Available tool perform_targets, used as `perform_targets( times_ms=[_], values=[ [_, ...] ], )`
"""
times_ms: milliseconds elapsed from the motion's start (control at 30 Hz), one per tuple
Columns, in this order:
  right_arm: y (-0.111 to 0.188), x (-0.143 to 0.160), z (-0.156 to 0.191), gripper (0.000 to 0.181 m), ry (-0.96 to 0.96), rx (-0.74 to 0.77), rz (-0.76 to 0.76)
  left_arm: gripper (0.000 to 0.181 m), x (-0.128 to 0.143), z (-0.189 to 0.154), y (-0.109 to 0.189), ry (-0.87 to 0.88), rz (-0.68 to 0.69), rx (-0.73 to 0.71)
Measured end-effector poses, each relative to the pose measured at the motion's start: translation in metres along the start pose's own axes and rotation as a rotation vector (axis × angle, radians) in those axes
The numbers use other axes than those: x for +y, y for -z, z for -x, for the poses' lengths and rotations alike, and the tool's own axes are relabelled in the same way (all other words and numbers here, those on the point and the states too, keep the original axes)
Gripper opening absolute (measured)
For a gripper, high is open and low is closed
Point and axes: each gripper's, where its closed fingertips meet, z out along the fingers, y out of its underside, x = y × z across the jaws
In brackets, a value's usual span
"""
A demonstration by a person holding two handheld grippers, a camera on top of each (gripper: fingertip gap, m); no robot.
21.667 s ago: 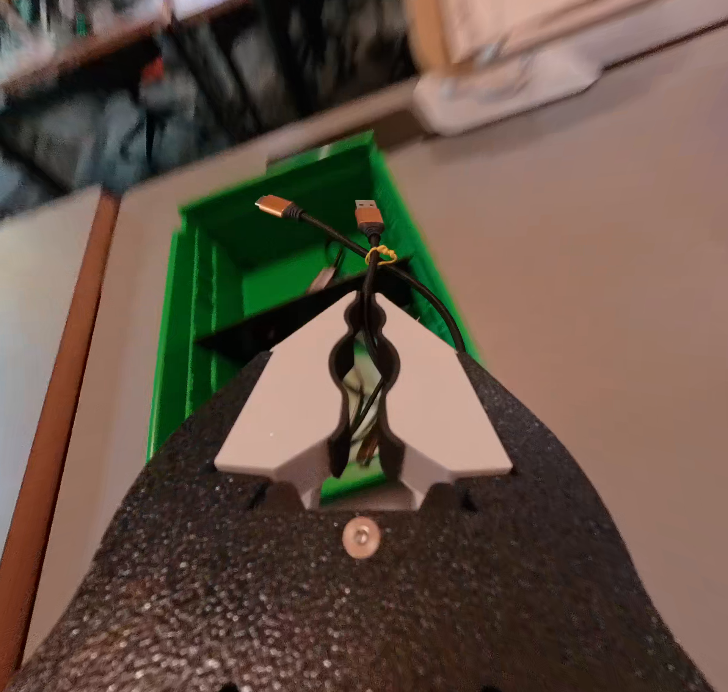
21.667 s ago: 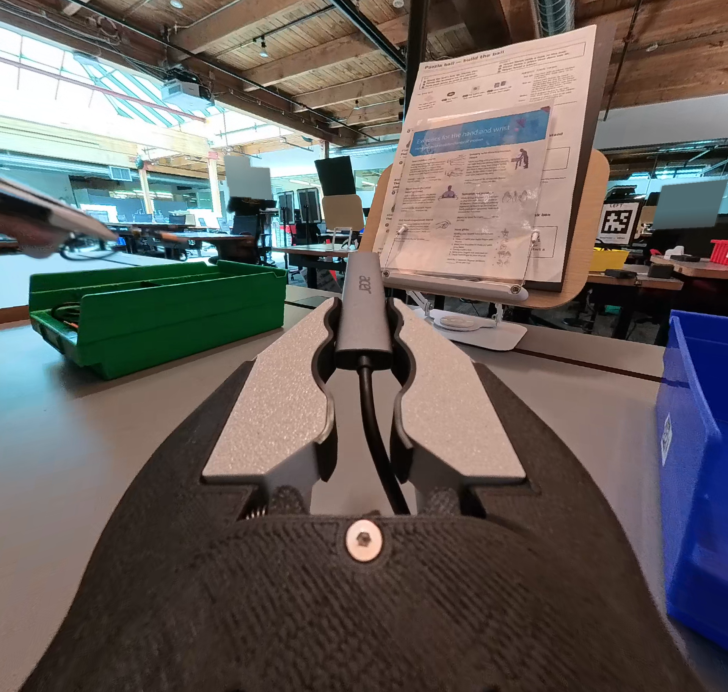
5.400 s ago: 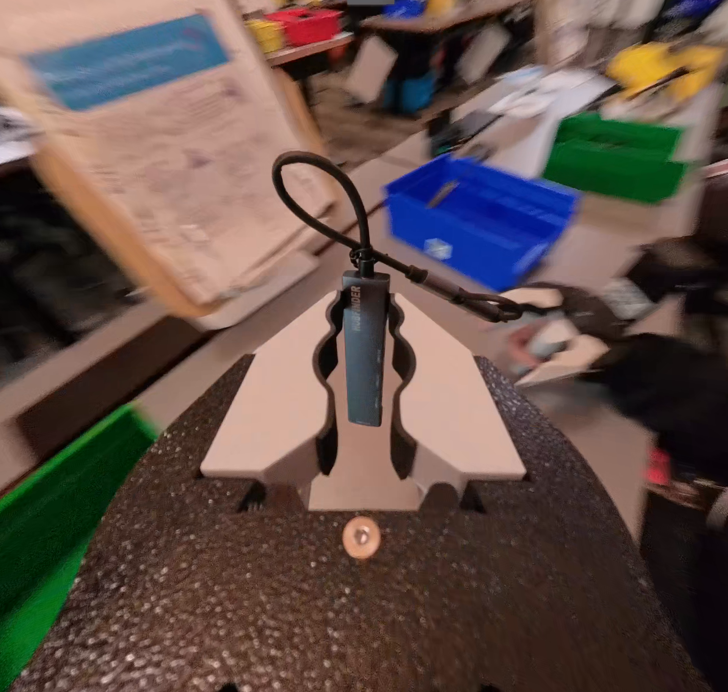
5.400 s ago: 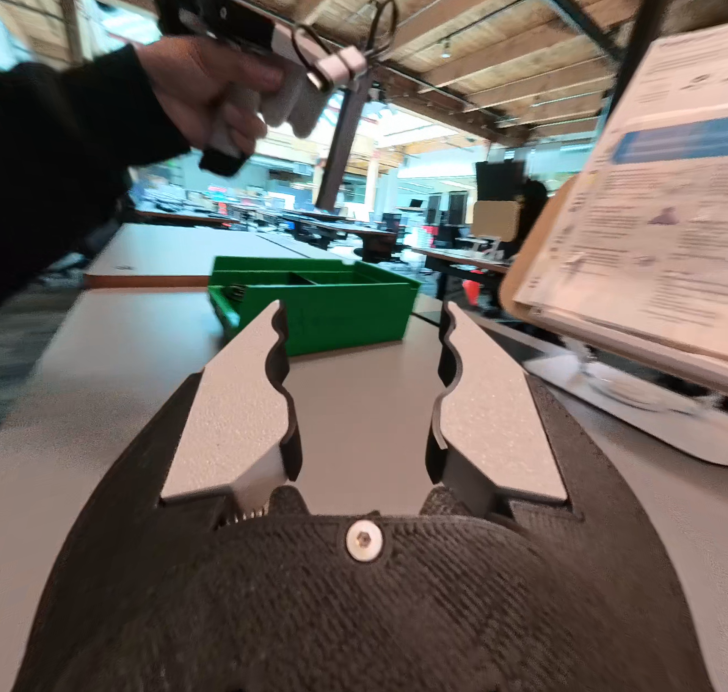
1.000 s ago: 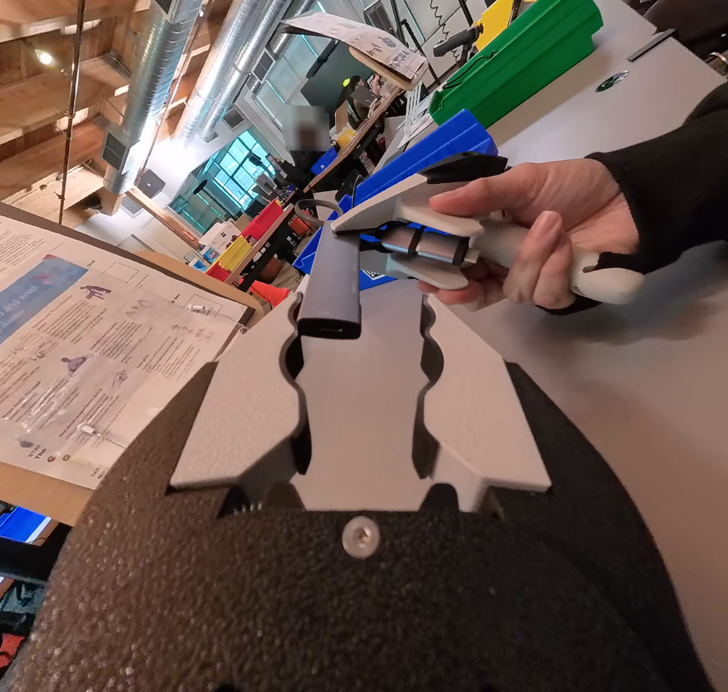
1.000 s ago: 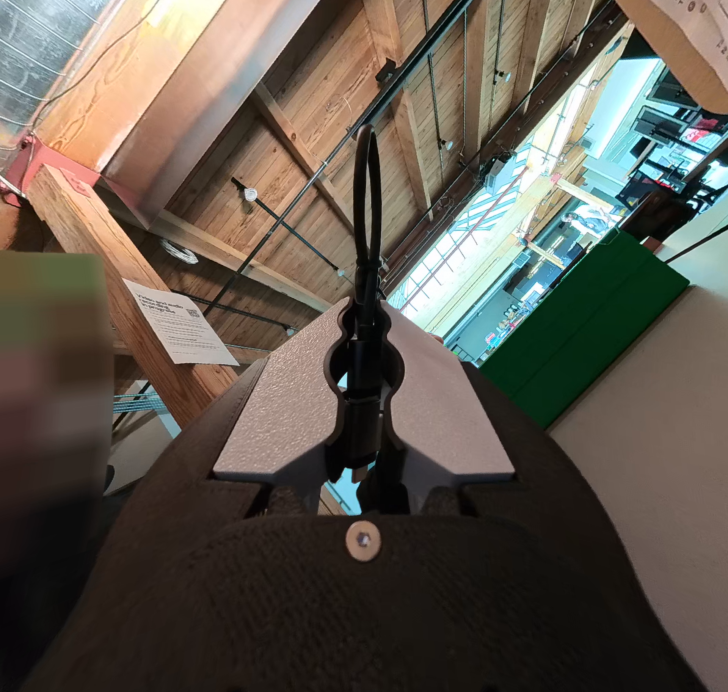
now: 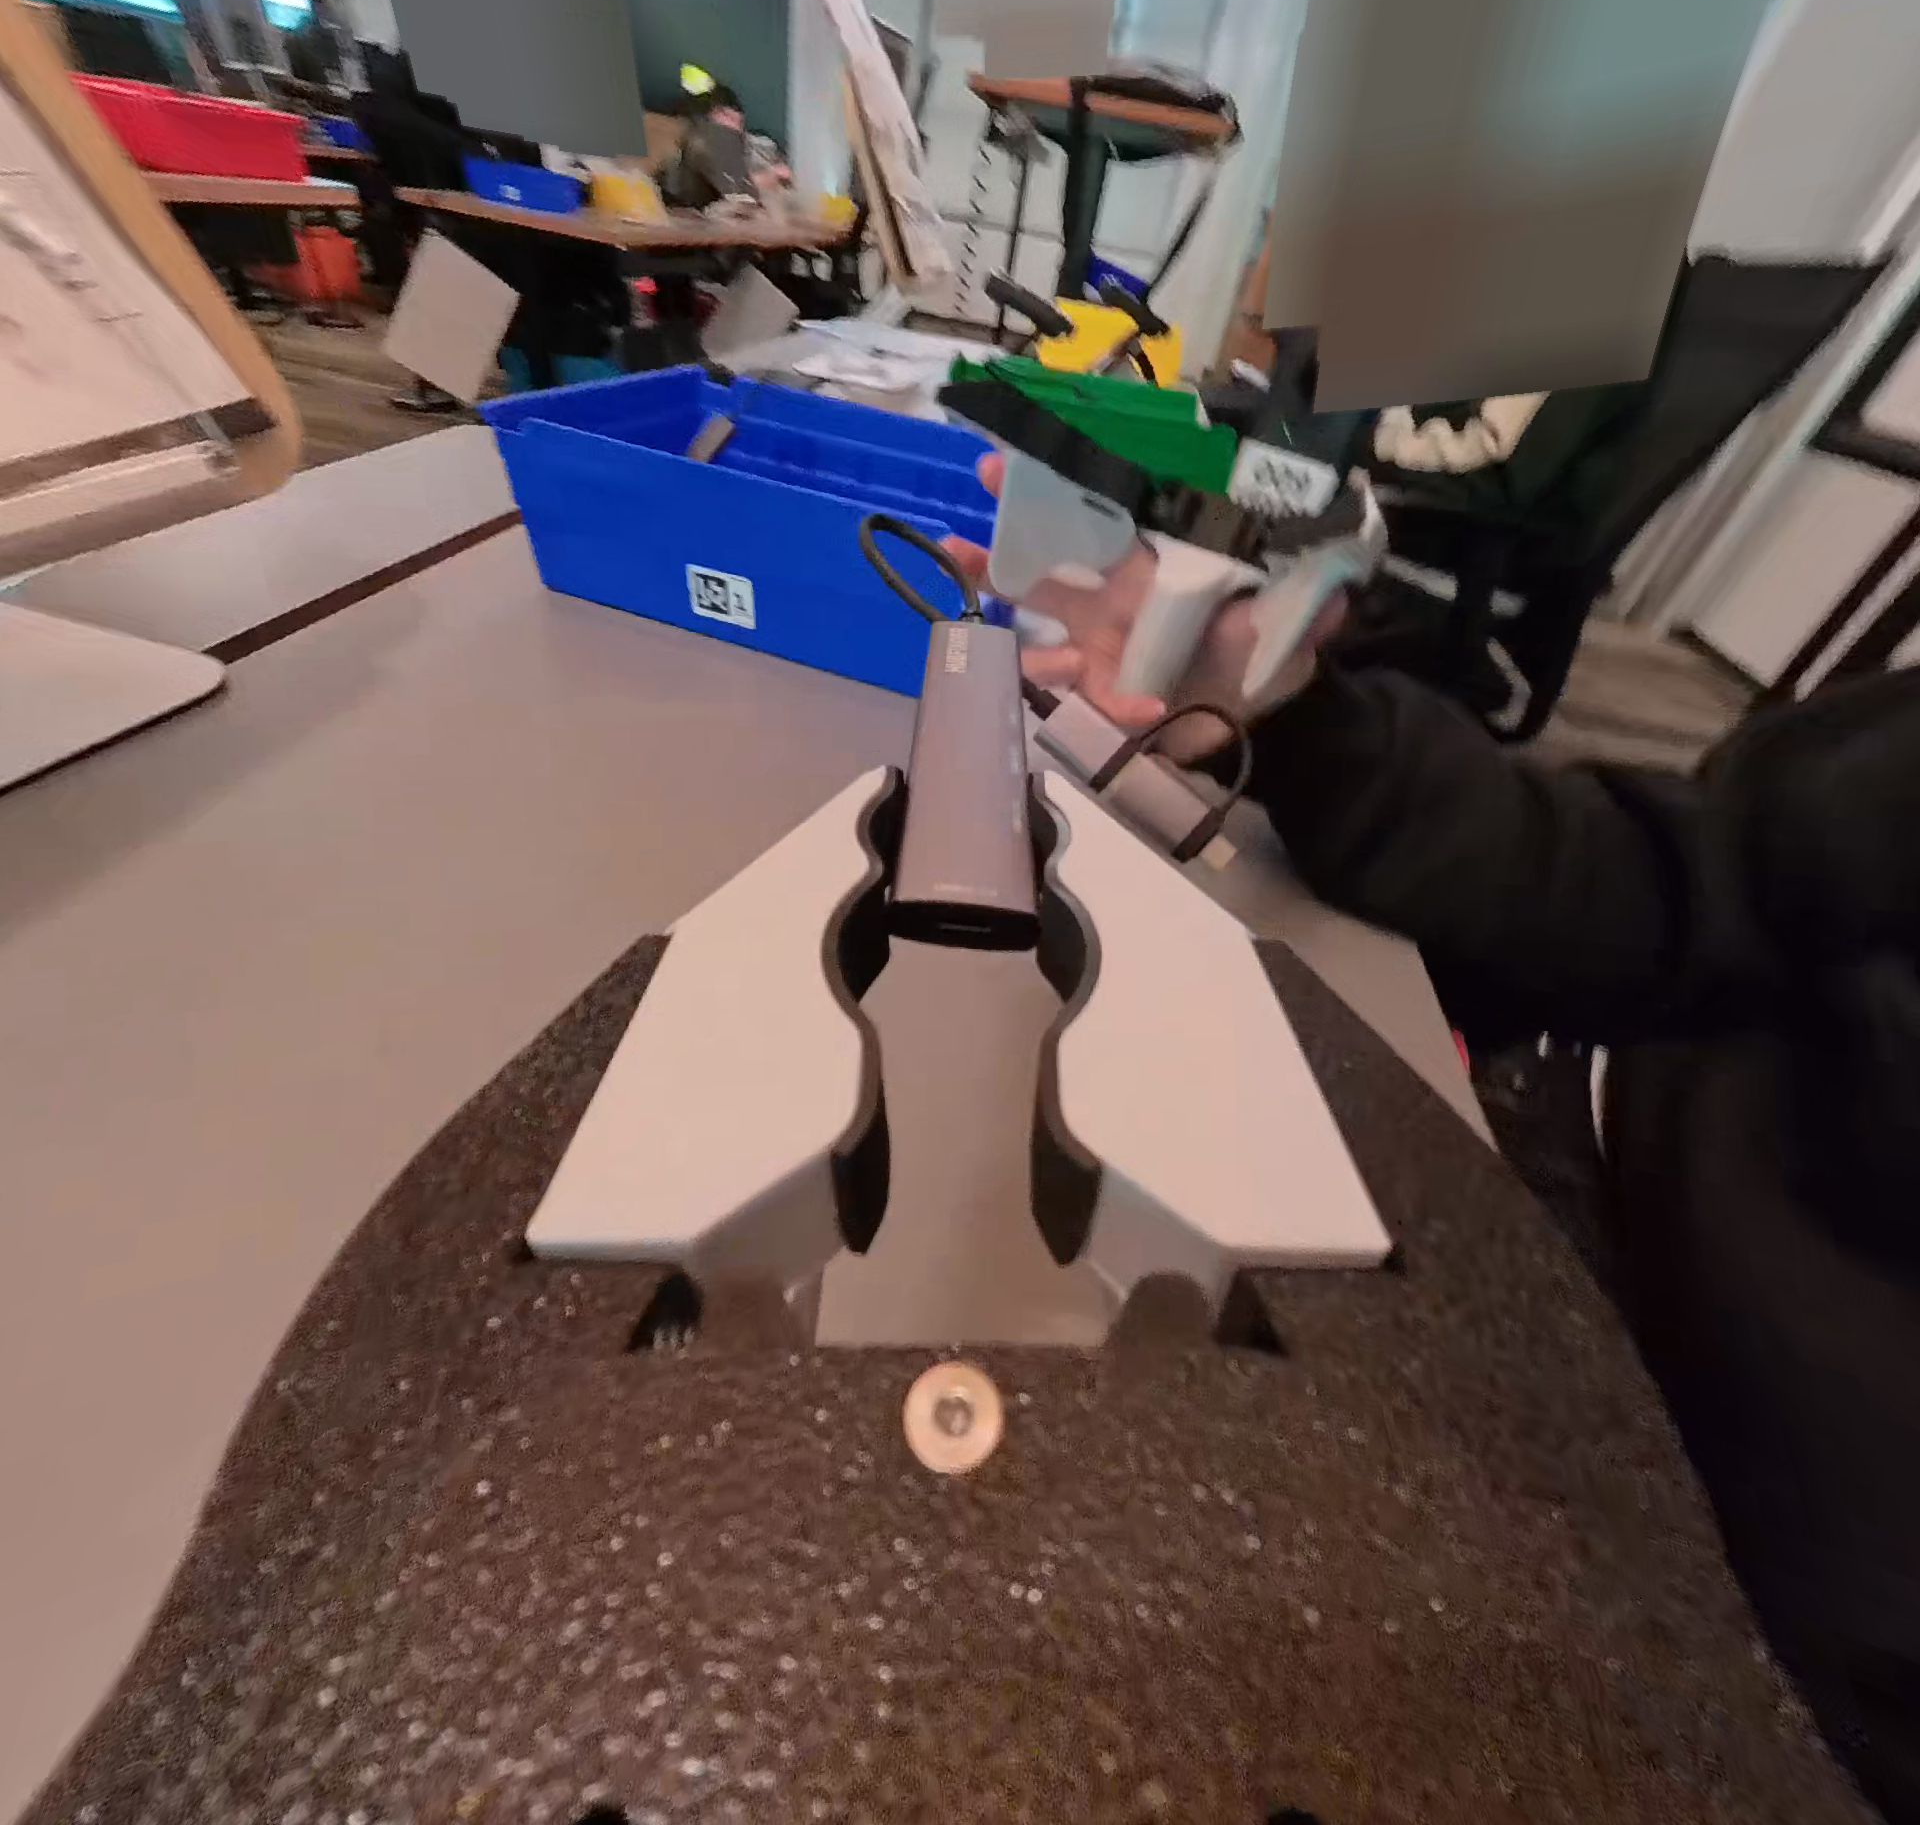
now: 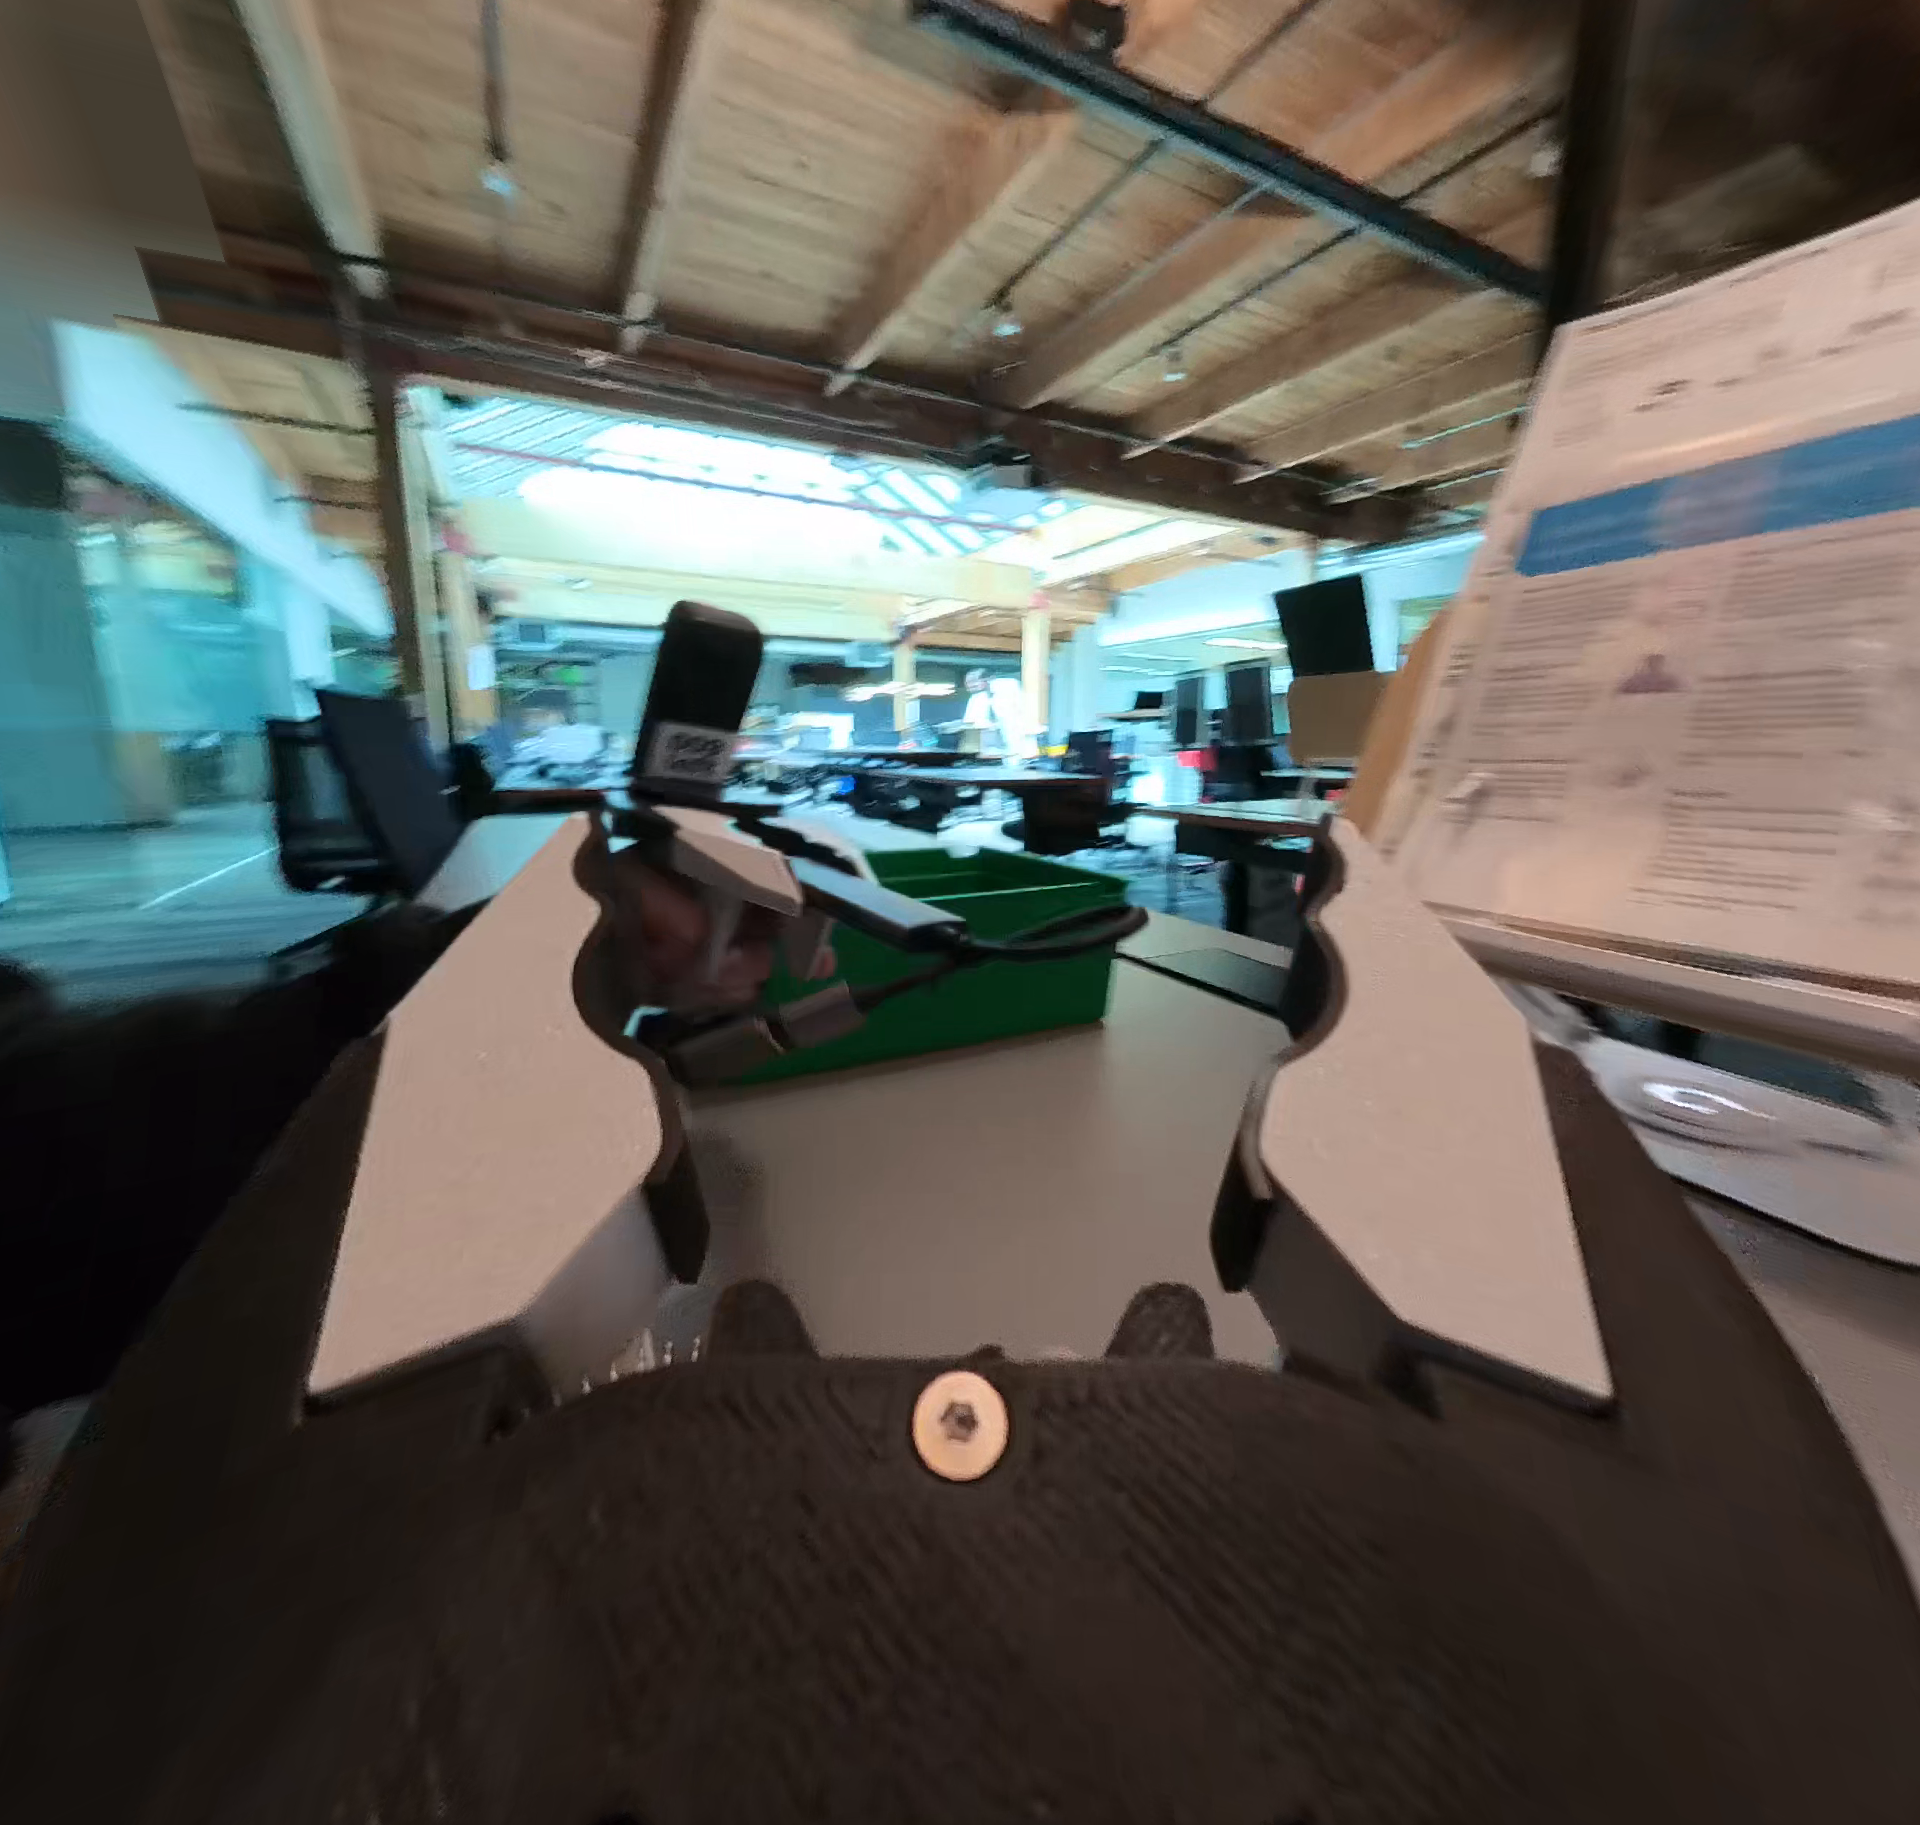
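The left gripper (image 7: 961,819) clamps a lettered grey hub (image 7: 968,788); the right gripper (image 8: 951,902) gapes empty.

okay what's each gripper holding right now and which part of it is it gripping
The left gripper pinches a dark grey USB hub by the sides of its near end. The right gripper is open, holding nothing.

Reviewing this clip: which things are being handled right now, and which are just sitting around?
Being handled:
left gripper, fingers shut on the dark grey slim USB hub
silver adapter with black cable, dangling beside the hub
right gripper, open and empty

Sitting around:
blue plastic bin
green plastic bin
paper-covered document stand
grey table
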Motion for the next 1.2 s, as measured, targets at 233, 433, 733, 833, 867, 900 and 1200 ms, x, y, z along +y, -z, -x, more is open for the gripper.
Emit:
perform_targets(
  times_ms=[233,433,733,833,867,900,1200],
  values=[
    [-0.011,0.065,0.029,0.114,0.025,-0.139,0.315,0.021,0.023,-0.035,-0.02,-0.135,0.105,0.197],
    [-0.014,0.063,0.032,0.066,-0.047,-0.15,0.279,0.021,0.024,-0.041,-0.026,-0.15,0.068,0.244],
    [-0.007,0.033,0.04,0.067,0.127,-0.178,0.137,0.021,0.047,-0.034,-0.028,-0.144,0.208,0.218],
    [-0.009,0.063,0.038,0.067,0.172,-0.165,0.294,0.021,0.047,-0.038,-0.031,-0.169,0.212,0.23],
    [-0.01,0.069,0.037,0.066,0.165,-0.159,0.325,0.021,0.047,-0.038,-0.031,-0.186,0.215,0.229],
    [-0.011,0.072,0.034,0.064,0.175,-0.143,0.342,0.021,0.047,-0.037,-0.031,-0.192,0.218,0.218],
    [-0.009,0.065,0.039,0.057,0.153,-0.164,0.304,0.021,0.056,-0.012,-0.032,-0.175,0.322,0.054]
  ],
)
